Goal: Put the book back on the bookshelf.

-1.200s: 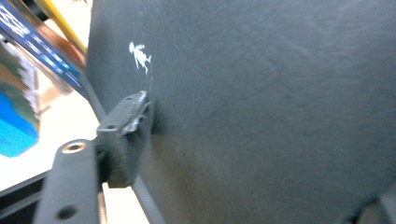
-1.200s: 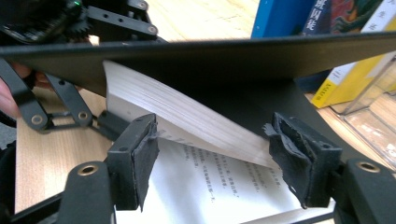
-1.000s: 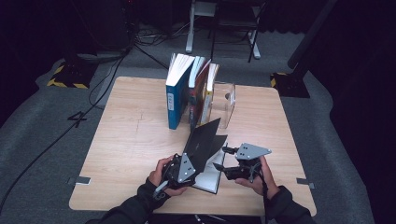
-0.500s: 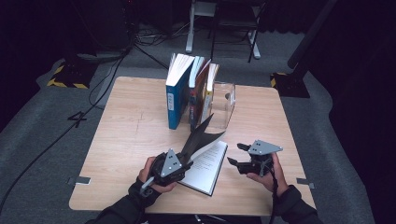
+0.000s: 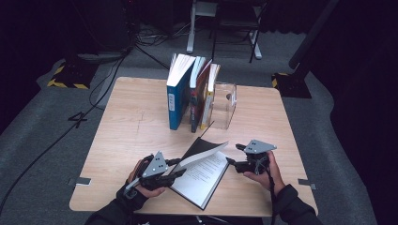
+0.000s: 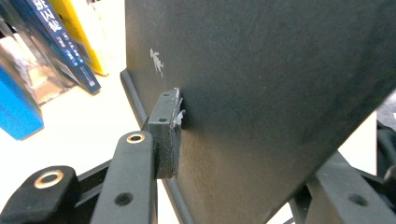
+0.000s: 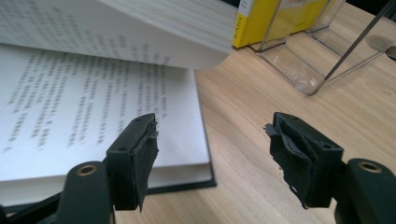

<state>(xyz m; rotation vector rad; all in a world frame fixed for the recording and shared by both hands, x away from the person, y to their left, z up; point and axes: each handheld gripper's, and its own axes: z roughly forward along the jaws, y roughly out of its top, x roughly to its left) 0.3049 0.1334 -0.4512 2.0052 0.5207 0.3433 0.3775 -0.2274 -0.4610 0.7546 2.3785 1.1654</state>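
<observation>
High view: left gripper [image 5: 174, 169], jaws just closing, clamps the black cover of the book [image 5: 202, 176] at the near table [image 5: 117, 140] edge. Right gripper [image 5: 233, 162] open, empty. Book: stiff boards, floppy pages; grip the cover edge. Beyond: upright books [image 5: 190, 93].

Your left gripper's [image 6: 233, 154] far jaw sits hidden behind the black book cover [image 6: 261, 93]; the blue book [image 6: 16, 105] beside it is blurred and cropped.
</observation>
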